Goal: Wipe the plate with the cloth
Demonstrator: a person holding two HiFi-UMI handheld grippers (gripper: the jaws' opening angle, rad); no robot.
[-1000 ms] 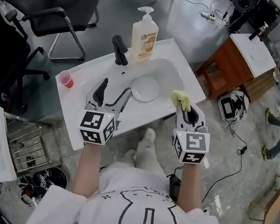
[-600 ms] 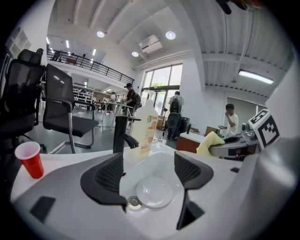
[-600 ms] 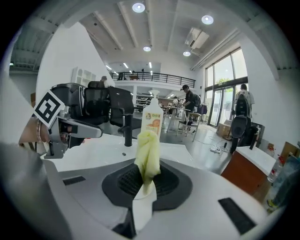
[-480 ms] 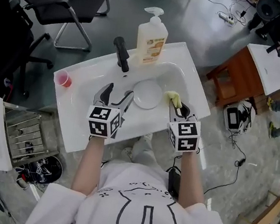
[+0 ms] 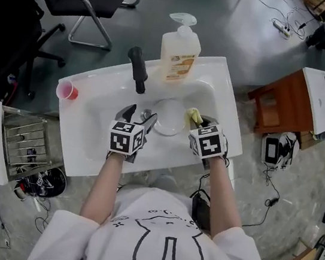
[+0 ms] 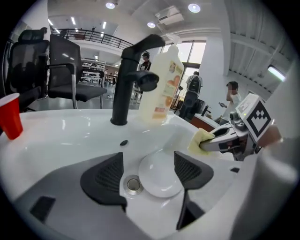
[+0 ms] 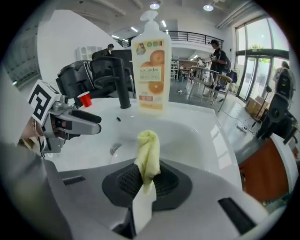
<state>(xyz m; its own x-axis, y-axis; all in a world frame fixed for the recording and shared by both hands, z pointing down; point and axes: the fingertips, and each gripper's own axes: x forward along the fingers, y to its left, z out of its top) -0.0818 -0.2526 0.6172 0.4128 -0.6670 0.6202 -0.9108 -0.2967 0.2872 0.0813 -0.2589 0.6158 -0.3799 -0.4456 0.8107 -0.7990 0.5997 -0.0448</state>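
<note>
Left gripper view: left gripper [image 6: 149, 172] jaws apart, empty, framing plate [image 6: 161, 180], which lies flat mid-basin in sink [image 6: 70, 136], drain [image 6: 133, 185] just beside. Right gripper view alone shows right gripper [image 7: 145, 182] clamped on yellow cloth [image 7: 148, 145].

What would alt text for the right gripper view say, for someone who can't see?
The right gripper pinches a rolled yellow cloth between its dark jaws, above a white sink. Behind stand a soap bottle and a black faucet; the left gripper shows at left.
</note>
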